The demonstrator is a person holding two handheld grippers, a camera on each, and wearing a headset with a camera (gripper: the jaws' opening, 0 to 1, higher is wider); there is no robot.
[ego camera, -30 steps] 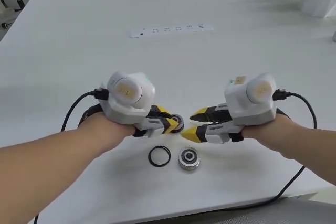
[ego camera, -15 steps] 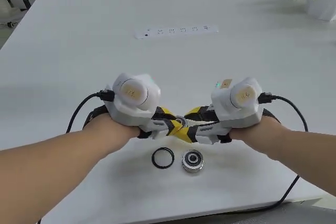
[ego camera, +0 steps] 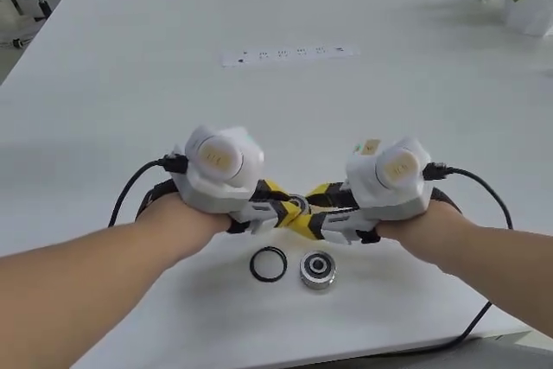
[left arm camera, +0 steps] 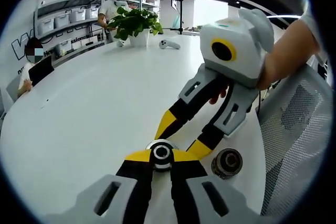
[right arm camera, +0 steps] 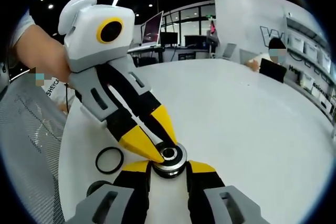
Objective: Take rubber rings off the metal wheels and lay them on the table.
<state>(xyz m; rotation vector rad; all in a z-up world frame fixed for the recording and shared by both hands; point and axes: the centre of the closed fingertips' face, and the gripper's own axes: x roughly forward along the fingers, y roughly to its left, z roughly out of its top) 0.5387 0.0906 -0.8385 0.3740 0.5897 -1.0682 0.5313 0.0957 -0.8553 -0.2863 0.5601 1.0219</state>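
Your left gripper (left arm camera: 161,157) and right gripper (right arm camera: 169,168) meet tip to tip at the centre of the head view. Each is clamped with its yellow tips against opposite sides of the same wheel (ego camera: 296,204), which has a black band around its rim. Just below them in that frame, a loose rubber ring (ego camera: 268,264) lies flat on the table (ego camera: 389,66), with a bare wheel (ego camera: 318,269) just to its right, not touching it.

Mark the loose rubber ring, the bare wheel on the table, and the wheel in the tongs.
loose rubber ring (ego camera: 251,264), head view, left side of its band.
bare wheel (ego camera: 317,269), head view, hub.
held wheel (right arm camera: 176,156), right gripper view, metal face.
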